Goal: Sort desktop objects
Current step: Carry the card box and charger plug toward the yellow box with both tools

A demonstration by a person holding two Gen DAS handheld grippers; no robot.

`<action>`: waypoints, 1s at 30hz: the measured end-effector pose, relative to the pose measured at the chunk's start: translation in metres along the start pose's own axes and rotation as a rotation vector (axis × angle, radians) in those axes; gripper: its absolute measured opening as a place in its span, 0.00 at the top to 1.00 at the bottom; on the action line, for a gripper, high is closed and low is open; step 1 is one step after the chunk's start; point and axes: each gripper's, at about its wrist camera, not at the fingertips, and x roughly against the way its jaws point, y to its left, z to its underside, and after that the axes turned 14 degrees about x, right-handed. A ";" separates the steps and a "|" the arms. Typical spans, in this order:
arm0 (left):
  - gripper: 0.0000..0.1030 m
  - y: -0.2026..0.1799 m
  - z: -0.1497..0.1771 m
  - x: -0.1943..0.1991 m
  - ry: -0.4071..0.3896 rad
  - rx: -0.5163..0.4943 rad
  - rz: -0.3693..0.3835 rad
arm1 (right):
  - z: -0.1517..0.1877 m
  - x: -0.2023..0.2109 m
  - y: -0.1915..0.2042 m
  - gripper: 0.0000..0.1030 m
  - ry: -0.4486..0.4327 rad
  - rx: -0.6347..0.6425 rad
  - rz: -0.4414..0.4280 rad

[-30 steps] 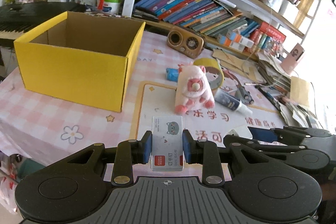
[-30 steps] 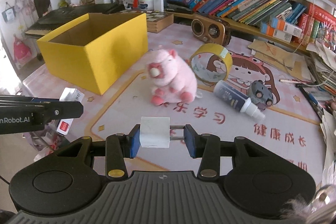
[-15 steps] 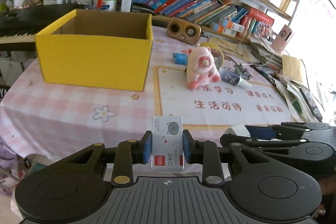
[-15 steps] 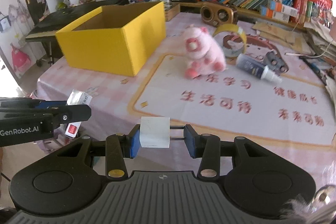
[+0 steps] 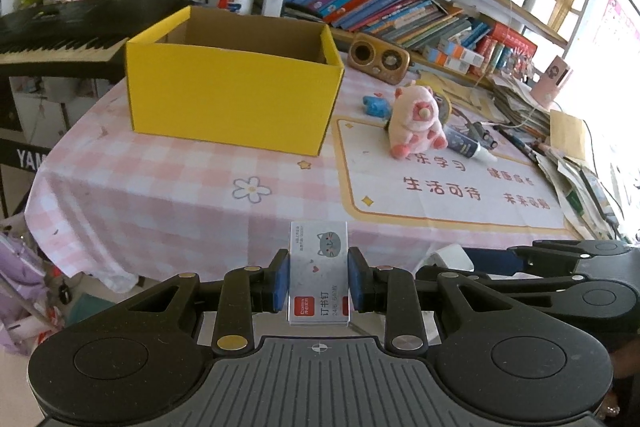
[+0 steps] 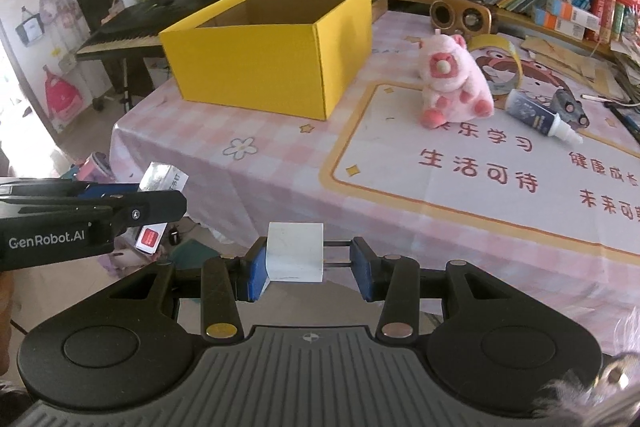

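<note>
Desk (image 5: 168, 187) with a pink checked cloth, seen from in front of its near edge. Yellow box (image 5: 232, 103), open at the top, stands on the left part of the desk; a keyboard instrument (image 5: 60, 35) lies behind and to its left. Right of the box, well apart from it: a pink plush toy (image 5: 416, 123), a tape roll (image 6: 496, 67) just behind the toy, a small bottle (image 6: 540, 117) lying on its side, and a wooden speaker (image 5: 378, 57) near the bookshelves (image 5: 400, 11). The cloth between the near edge and the box is bare, save for printed flowers and stars. Left gripper (image 5: 318, 281) is clamped on a box of staples (image 5: 318, 267), held upright off the desk, in front of its near edge. Right gripper (image 6: 308, 267) holds a white block (image 6: 295, 251) against its left pad, with thin prongs reaching the right pad; it too sits short of the desk edge.
</note>
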 end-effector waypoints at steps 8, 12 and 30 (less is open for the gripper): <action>0.73 0.011 -0.001 0.006 -0.014 0.010 0.001 | -0.003 -0.001 0.012 0.61 -0.006 0.023 -0.009; 0.73 0.016 -0.002 0.009 -0.026 0.021 -0.002 | -0.007 -0.003 0.016 0.61 -0.011 0.037 -0.013; 0.73 0.034 -0.012 0.016 -0.056 0.036 -0.005 | -0.022 -0.011 0.034 0.61 -0.026 0.084 -0.022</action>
